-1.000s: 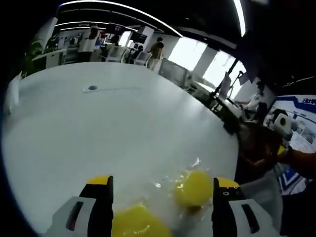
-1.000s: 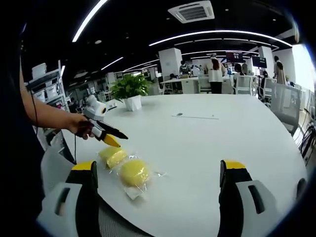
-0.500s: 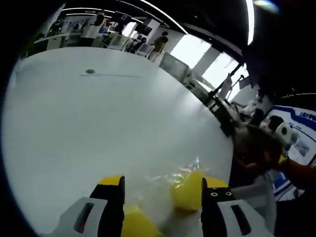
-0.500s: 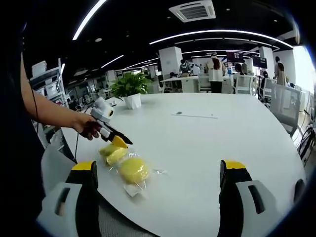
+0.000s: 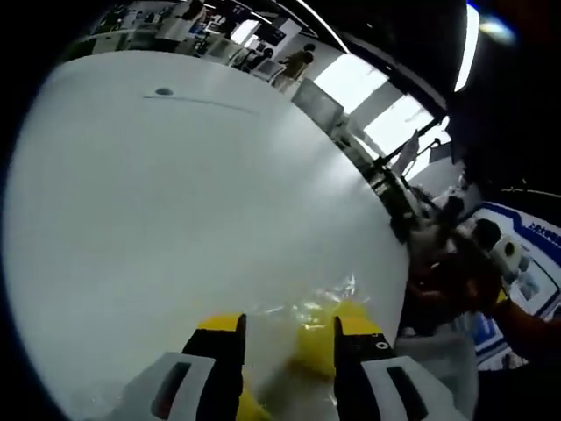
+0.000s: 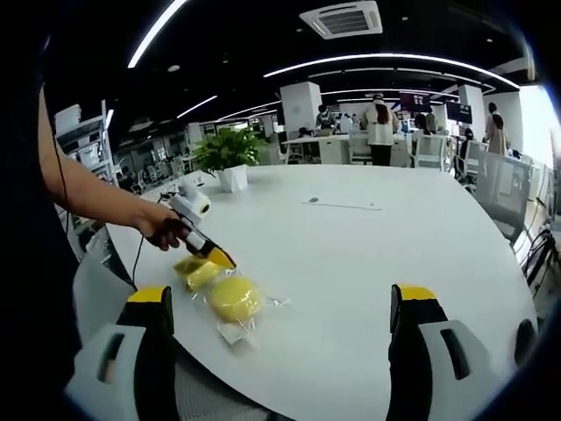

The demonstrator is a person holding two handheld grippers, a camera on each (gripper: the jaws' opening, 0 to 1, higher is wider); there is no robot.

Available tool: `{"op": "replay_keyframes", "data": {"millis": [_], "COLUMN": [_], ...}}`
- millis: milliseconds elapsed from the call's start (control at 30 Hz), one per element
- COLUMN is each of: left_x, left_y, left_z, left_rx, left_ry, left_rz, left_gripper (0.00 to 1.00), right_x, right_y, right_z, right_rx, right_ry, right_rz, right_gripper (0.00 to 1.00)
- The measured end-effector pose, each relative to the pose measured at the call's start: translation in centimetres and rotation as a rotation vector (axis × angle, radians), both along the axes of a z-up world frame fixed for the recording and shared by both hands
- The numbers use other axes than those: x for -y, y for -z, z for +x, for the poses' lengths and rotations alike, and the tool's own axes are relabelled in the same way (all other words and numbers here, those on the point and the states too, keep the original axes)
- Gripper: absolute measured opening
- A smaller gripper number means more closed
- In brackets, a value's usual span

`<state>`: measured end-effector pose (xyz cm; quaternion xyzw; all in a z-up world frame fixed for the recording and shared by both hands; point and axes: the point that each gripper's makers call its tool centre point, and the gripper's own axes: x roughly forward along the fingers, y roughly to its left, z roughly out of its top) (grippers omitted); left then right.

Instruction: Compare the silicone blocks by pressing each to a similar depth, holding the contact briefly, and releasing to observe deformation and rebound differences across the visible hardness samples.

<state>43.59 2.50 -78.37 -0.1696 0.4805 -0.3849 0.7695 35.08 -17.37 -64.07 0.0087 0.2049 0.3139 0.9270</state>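
Two yellow silicone blocks in clear plastic wrap lie near the white table's (image 6: 368, 254) front left edge. One is round (image 6: 232, 298), the other squarish (image 6: 200, 274) just behind it. A hand holds my left gripper (image 6: 219, 257), whose yellow tip points down between the two blocks, at or just above them. In the left gripper view my left gripper (image 5: 287, 326) has its jaws narrowed but apart. The round block (image 5: 308, 346) and crinkled wrap show through the gap. My right gripper (image 6: 285, 303) hangs wide open above the table, with nothing between its jaws.
A potted plant (image 6: 230, 158) stands at the table's far left. A small dark spot (image 6: 314, 201) with a thin line lies mid-table. People and desks fill the background. Chairs (image 6: 504, 189) line the table's right side.
My left gripper's jaws have come much closer together. It has dropped lower, down to the blocks. The right gripper has stayed still and open.
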Motion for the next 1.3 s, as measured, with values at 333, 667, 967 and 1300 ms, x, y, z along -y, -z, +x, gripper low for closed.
{"op": "replay_keyframes", "data": {"millis": [333,667,967,1300], "left_x": [0.8,0.9,1.7,2.1], "left_y": [0.5,1.1,1.0,0.7], "left_z": [-0.4,-0.3,-0.7,-0.6], "left_rx": [-0.036,-0.074,-0.083,-0.147], "left_ry": [0.002,-0.028,-0.033,-0.138], "left_rz": [0.010,0.013,-0.012,-0.033], "left_gripper": [0.27,0.18,0.06,0.00], "right_x": [0.2,0.1,-0.5,-0.1], "right_y": [0.2,1.3,2.0,1.8], "right_z": [-0.3,-0.7,-1.8,-2.1], "right_rx": [-0.007,-0.040,-0.076,-0.085], "right_ry": [0.007,-0.002,-0.006,0.012], "right_rz": [-0.003,-0.019,-0.003,0.005], "right_gripper": [0.96,0.96,0.97,0.96]}}
